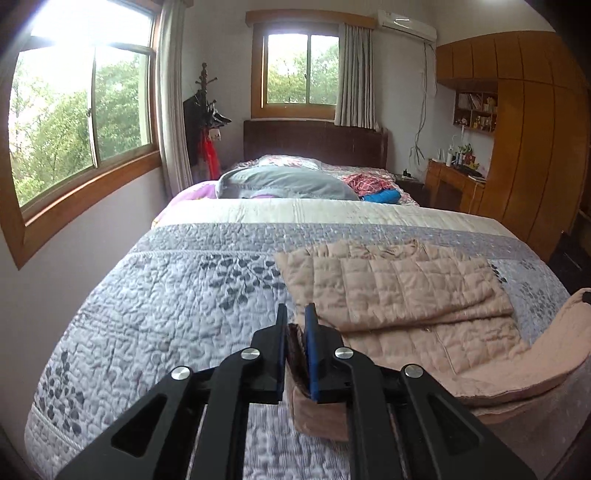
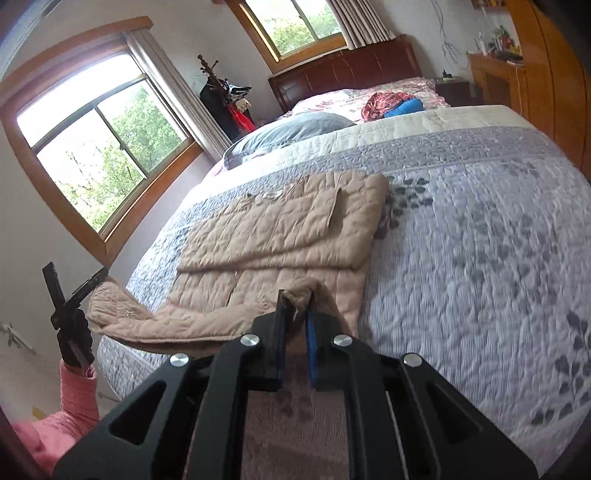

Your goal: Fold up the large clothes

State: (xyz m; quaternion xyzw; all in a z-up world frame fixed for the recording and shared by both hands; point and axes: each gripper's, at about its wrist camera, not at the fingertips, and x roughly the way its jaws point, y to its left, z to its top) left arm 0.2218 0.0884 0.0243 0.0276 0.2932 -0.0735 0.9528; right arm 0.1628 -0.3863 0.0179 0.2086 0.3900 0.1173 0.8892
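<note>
Left wrist view: left claw [image 1: 295, 314] is pinching a folded hem of the beige quilted coat [image 1: 402, 291], fabric bunched between the blue pads [image 1: 313, 354]. The coat lies on the near right part of the bed [image 1: 166, 295], on a grey leaf-print quilt; its upper part is folded over itself, and a lifted edge rises at the far right of the frame. Far end: grey pillow [image 1: 284, 182], dark headboard [image 1: 314, 142]. Air conditioner [image 1: 406, 24] above the far window; no legible branding or writing.

Right wrist view: right claw [image 2: 297, 308] is pinching the coat [image 2: 288, 225] at its near hem, cloth gathered between the jaws. The coat lies left of centre on the bed [image 2: 480, 258]. Near left, the left claw [image 2: 75, 280] holds the coat's other corner, gripped by a black-gloved hand [image 2: 75, 339] in a pink sleeve. No readable text.
</note>
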